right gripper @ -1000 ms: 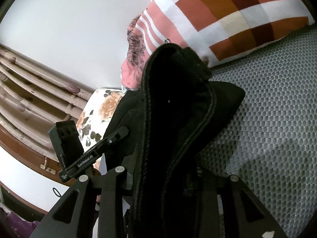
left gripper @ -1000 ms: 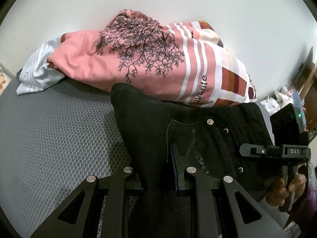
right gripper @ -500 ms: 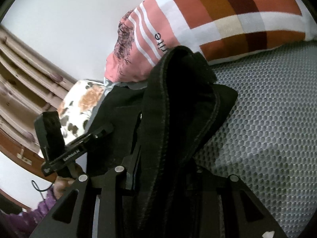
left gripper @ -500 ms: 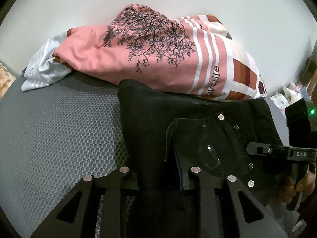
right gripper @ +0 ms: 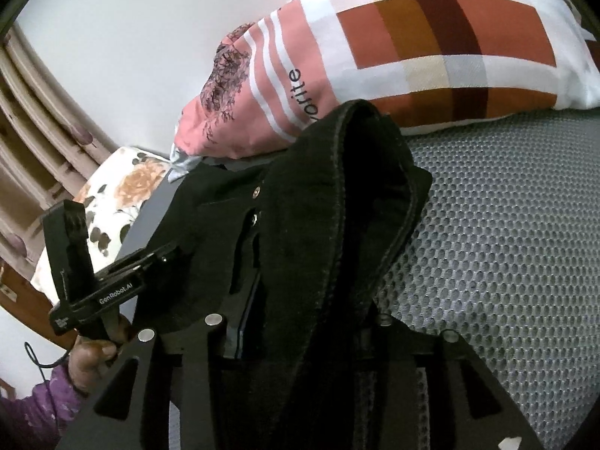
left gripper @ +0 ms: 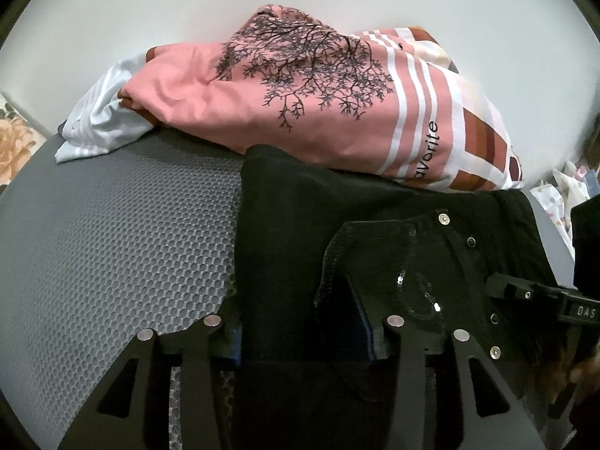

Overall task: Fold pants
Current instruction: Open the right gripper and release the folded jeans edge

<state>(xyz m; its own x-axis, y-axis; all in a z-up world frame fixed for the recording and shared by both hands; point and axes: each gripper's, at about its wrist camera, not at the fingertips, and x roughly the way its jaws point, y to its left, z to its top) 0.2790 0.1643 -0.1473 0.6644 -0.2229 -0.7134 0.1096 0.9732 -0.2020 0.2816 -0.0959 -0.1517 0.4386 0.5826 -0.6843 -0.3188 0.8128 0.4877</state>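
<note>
Here, a pair of black denim pants [left gripper: 375, 232] lies on a grey honeycomb-mesh mattress pad [left gripper: 112, 255] that fills the lower half of both views. In the left wrist view the pants spread across the centre and right of the frame, metal buttons and a stitched pocket edge showing, their upper edge touching a pink pillow [left gripper: 285, 112] printed with a black tree, white stripes and rust-coloured blocks. A pale striped cloth [left gripper: 97, 123] is tucked beside the pillow at the left. A plain white wall [left gripper: 150, 3] fills the top of the frame.

The left gripper [left gripper: 303, 322] sits at the bottom centre; its jaws are opening, with a band of black fabric between them, and the pads look clear of the cloth. The right gripper [right gripper: 303, 322] also has its jaws opening, with a thick raised fold of the pants standing up between them; whether the pads still press it I cannot tell.

In the right wrist view, a floral cushion [right gripper: 123, 195] and beige patterned curtains [right gripper: 33, 112] occupy the left side, and a hand [right gripper: 93, 356] in a purple sleeve grips the other tool's handle at lower left.
</note>
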